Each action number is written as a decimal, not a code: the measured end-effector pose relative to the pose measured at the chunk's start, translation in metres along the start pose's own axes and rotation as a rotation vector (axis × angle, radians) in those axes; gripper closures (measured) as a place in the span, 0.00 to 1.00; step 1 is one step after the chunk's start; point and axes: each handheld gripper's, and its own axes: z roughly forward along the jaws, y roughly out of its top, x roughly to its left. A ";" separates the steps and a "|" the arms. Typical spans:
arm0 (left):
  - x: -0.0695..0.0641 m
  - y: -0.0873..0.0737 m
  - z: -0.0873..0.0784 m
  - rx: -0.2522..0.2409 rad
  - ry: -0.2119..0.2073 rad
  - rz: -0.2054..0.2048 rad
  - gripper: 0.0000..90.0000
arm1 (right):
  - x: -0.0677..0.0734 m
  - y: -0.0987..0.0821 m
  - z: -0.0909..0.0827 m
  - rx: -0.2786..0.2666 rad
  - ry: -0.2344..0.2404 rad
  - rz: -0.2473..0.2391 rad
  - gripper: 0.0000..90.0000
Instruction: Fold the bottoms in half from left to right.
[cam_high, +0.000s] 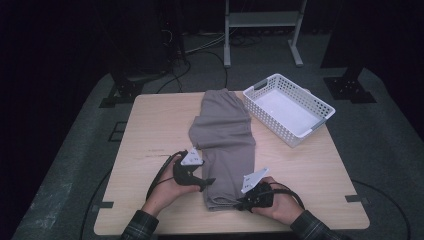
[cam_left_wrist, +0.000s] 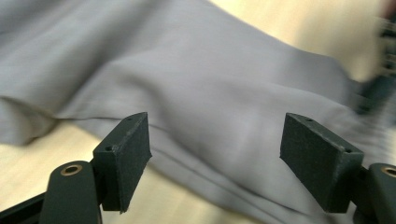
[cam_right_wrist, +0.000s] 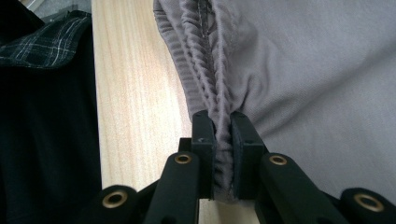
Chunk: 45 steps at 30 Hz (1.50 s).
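From above, grey trousers (cam_high: 224, 145) lie folded lengthwise on the bench (cam_high: 150, 130), beside a white basket (cam_high: 287, 107). The left tongs (cam_left_wrist: 215, 154) gape over blurred cloth, probably freed to regrip. The right tongs (cam_right_wrist: 223, 156) clench the gathered waistband (cam_right_wrist: 205, 70), anchoring it for folding.

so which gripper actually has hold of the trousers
The right gripper: its jaws are pinched shut on the gathered waistband of the trousers. The left gripper has its jaws wide apart, with nothing clamped.
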 end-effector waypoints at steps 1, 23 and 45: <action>-0.004 0.000 0.000 -0.002 -0.013 0.003 0.24 | 0.000 0.001 0.000 0.003 0.001 0.006 0.90; -0.046 -0.023 0.011 0.101 -0.161 0.128 0.23 | -0.004 0.004 -0.001 0.032 -0.004 -0.003 0.90; -0.048 -0.020 0.014 0.166 -0.107 0.085 0.85 | -0.004 0.003 -0.001 0.029 -0.007 -0.013 0.90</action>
